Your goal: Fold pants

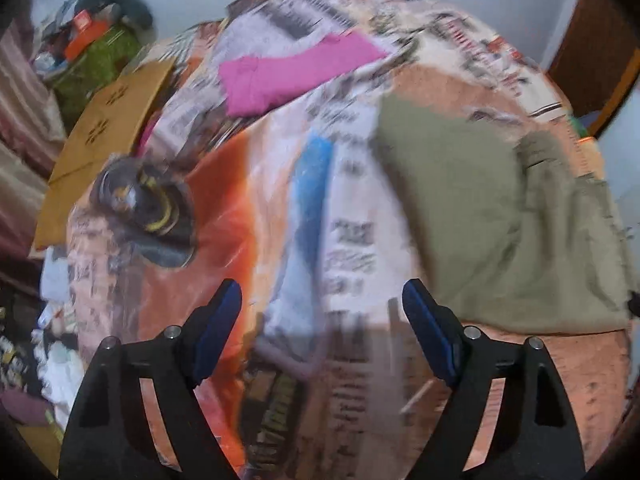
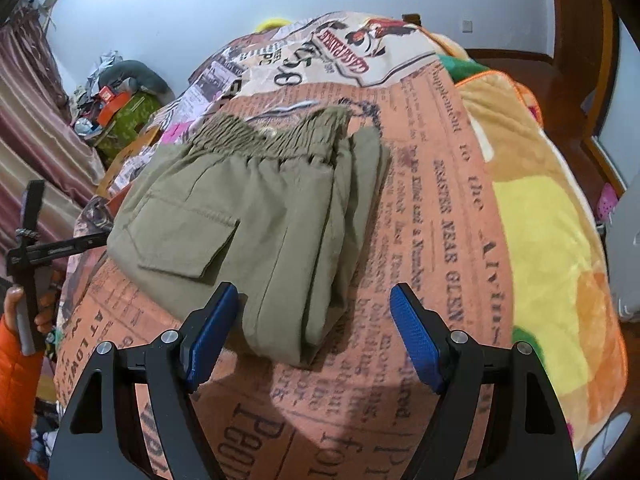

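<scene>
Olive green pants (image 2: 256,208) lie folded into a compact stack on the newspaper-print bedspread (image 2: 432,208), elastic waistband at the far end, flap pocket on top. My right gripper (image 2: 314,304) is open and empty, hovering just above the near edge of the stack. The left wrist view is motion-blurred; the pants (image 1: 496,216) show there at the right. My left gripper (image 1: 322,300) is open and empty over the bedspread (image 1: 224,280), left of the pants. The left tool (image 2: 28,240) shows at the far left of the right wrist view, held by a hand in an orange sleeve.
A folded pink garment (image 1: 288,74) lies farther back on the bed. A cardboard box (image 1: 108,136) and a cluttered green-covered stand (image 2: 120,120) are at the left. A yellow and orange blanket (image 2: 552,240) covers the bed's right side. Curtains hang at the far left.
</scene>
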